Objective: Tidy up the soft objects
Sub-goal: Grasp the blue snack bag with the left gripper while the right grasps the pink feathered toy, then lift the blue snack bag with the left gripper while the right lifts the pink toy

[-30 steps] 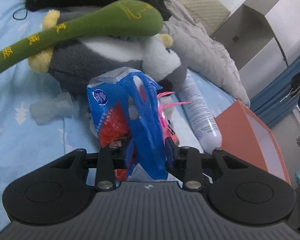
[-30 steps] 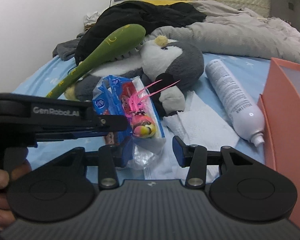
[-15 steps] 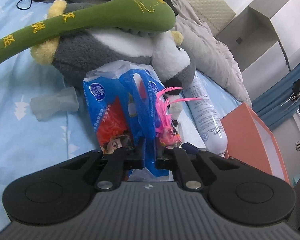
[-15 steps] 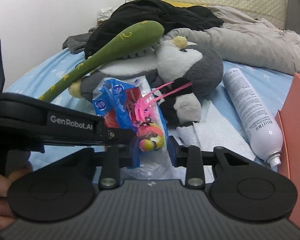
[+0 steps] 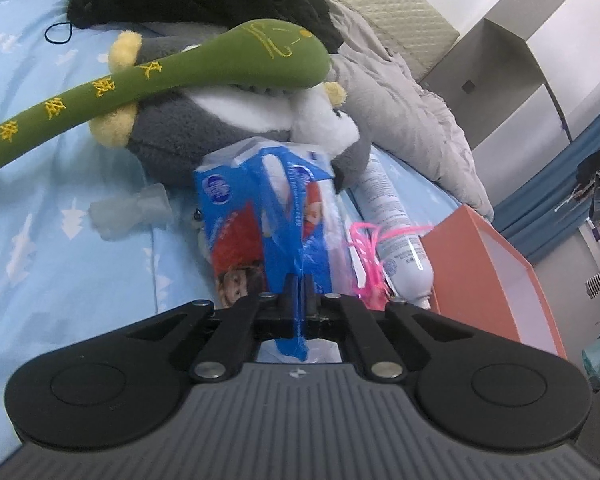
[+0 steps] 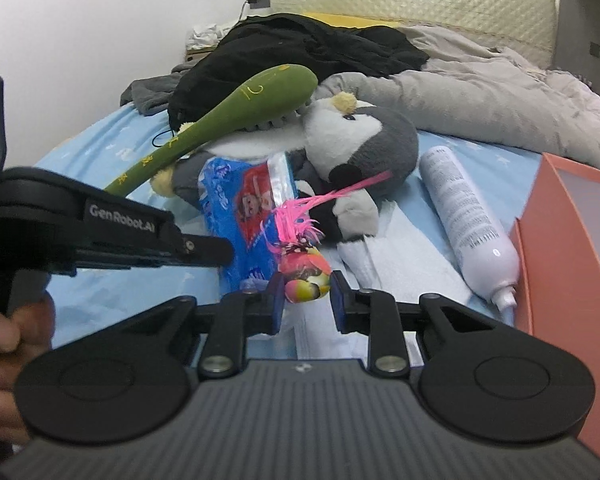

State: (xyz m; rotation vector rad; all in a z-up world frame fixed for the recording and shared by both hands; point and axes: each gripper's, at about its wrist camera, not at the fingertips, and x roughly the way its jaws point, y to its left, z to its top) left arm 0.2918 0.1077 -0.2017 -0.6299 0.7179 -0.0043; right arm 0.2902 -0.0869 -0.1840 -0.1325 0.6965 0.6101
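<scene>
Bedroom, bed (image 5: 40,216) under pale blue sheet with white tree print; padded headboard (image 6: 412,0) at 12 o'clock in the right wrist view; grey duvet (image 6: 480,104) bunched at 1 o'clock; black garment (image 6: 300,48) heaped at 11 o'clock.

Item one: blue tissue pack (image 5: 260,216), centre of the left wrist view, raised off the sheet by its blue plastic handle strip; left gripper (image 5: 299,286) pinched tight on that strip, jaws having just been closing, nothing but the thin film between them.

Item two: small pink tasselled toy (image 6: 304,276), at 6 o'clock of the pack in the right wrist view; right gripper (image 6: 303,294) narrowed around its rounded body, jaws having just been closing, blue pads touching both sides.

Item three: grey and white plush penguin (image 6: 364,148), lying behind the pack at 12 o'clock; long green plush (image 5: 204,68) resting across it.

Item four: white spray bottle (image 6: 468,220), lying at 3 o'clock, beside an orange box (image 6: 560,248) at the right edge.

Item five: a hand (image 6: 0,344) at 9 o'clock.
</scene>
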